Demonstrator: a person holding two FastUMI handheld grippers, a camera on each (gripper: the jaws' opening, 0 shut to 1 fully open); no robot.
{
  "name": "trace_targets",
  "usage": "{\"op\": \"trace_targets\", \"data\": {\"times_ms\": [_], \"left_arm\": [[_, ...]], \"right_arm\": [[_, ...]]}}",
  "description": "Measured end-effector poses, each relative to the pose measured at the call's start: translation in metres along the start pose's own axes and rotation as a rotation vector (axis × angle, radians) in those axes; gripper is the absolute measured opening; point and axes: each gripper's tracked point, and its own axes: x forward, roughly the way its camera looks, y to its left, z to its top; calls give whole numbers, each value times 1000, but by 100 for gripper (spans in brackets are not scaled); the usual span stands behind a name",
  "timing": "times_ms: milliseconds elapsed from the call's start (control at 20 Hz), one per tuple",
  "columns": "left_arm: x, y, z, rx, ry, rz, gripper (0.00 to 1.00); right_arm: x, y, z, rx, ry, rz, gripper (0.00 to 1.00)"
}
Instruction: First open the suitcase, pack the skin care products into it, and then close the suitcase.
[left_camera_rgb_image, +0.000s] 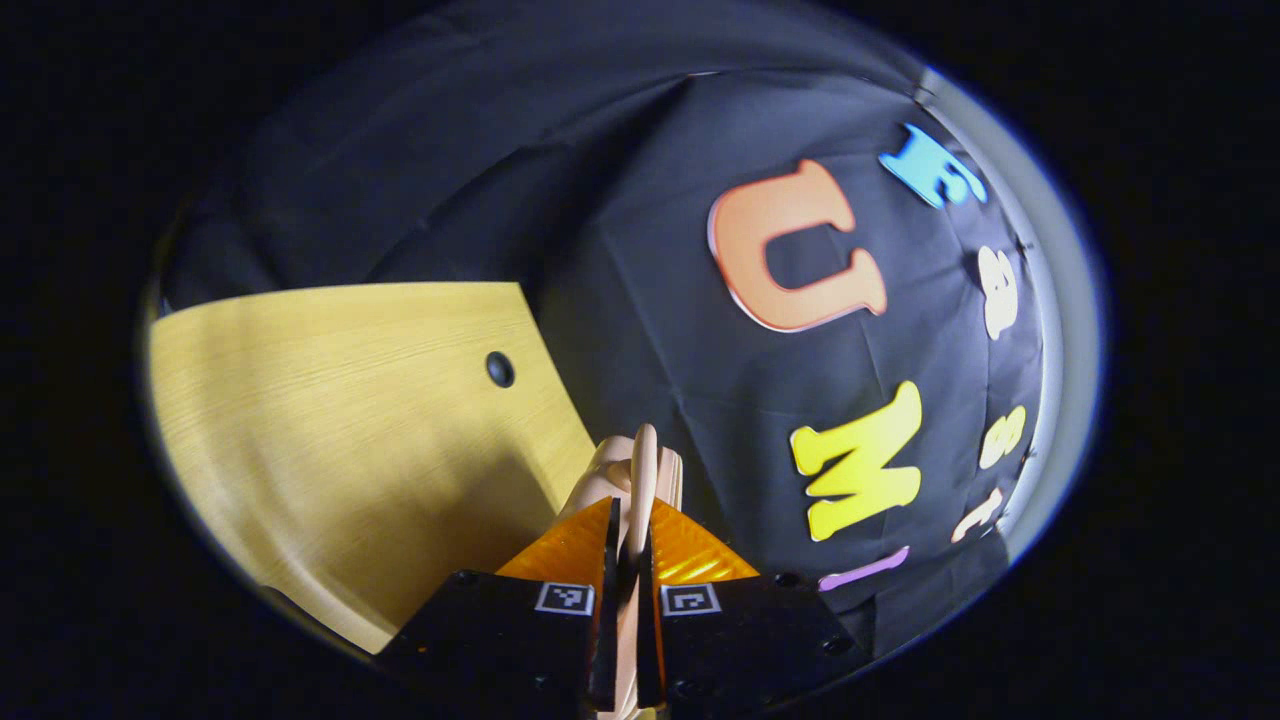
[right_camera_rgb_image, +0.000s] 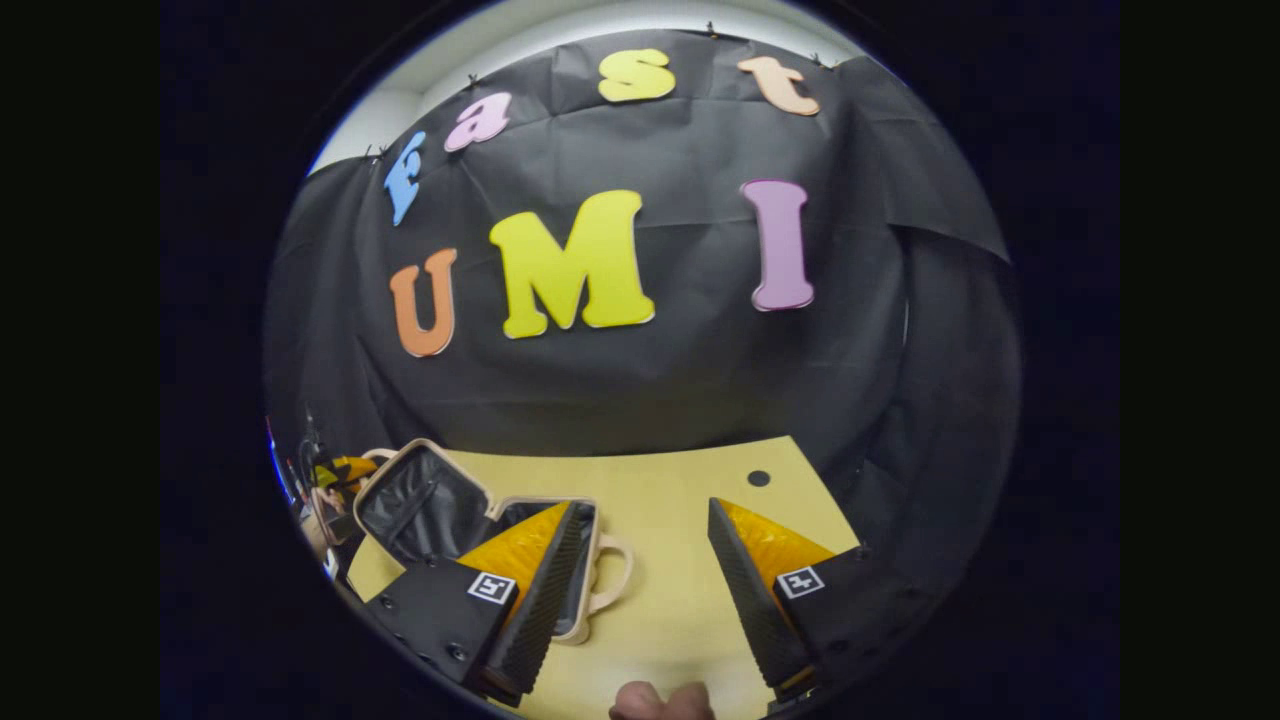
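The beige suitcase (right_camera_rgb_image: 590, 520) lies open on the wooden table (right_camera_rgb_image: 680, 500), at the left in the right gripper view. Its lid (right_camera_rgb_image: 420, 510) stands up and shows a dark lining; a loop handle (right_camera_rgb_image: 618, 572) juts from the base. My left gripper (left_camera_rgb_image: 630, 510) is shut on a beige rounded part of the suitcase (left_camera_rgb_image: 640, 465), which sticks up between its fingers. The right gripper view shows that gripper (right_camera_rgb_image: 340, 470) at the lid's far edge. My right gripper (right_camera_rgb_image: 645, 560) hangs open over the table, just right of the suitcase, with nothing between its fingers.
The table (left_camera_rgb_image: 340, 420) has a small dark hole (left_camera_rgb_image: 499, 369) near its far corner, also seen as a hole (right_camera_rgb_image: 758, 478) in the right gripper view. A pinkish rounded thing (right_camera_rgb_image: 660, 700) shows at the bottom edge; I cannot tell what it is.
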Motion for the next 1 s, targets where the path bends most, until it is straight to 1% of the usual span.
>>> {"op": "trace_targets", "data": {"times_ms": [150, 200, 300, 350, 400, 450, 550, 600, 650, 700, 750, 800, 900, 1000], "left_arm": [[-5, -55, -28, 247, -27, 14, 11], [-5, -70, -37, 309, -33, 23, 11], [-10, -102, -62, 404, -29, 7, 11], [-11, -117, -79, 451, -18, -5, 11], [-12, -127, -95, 497, -11, -11, 11], [-8, -137, -109, 540, -7, -13, 11], [3, -154, -139, 615, 1, -26, 10], [7, -160, -154, 657, 11, -37, 10], [11, -165, -170, 690, 20, -45, 10], [17, -169, -184, 716, 28, -52, 10], [25, -169, -197, 732, 39, -56, 10], [33, -167, -206, 743, 53, -60, 11], [44, -167, -229, 774, 78, -58, 11], [43, -172, -254, 813, 101, -55, 11]], "right_arm": [[-9, -20, 5, 32, -32, -28, 76], [-13, -26, 7, 38, -39, -28, 76], [-22, -40, 14, 42, -63, -44, 76], [-30, -47, 20, 39, -79, -53, 80], [-34, -55, 24, 31, -98, -65, 76], [-39, -65, 28, 16, -117, -83, 76], [-47, -87, 31, -13, -141, -135, 76], [-51, -93, 30, -17, -148, -146, 72], [-53, -98, 32, -13, -156, -152, 72], [-55, -105, 34, -10, -163, -157, 76], [-56, -112, 35, -8, -167, -167, 72], [-57, -118, 34, -3, -166, -174, 76], [-62, -124, 29, 7, -157, -176, 76], [-65, -136, 23, -2, -152, -190, 76]]}}
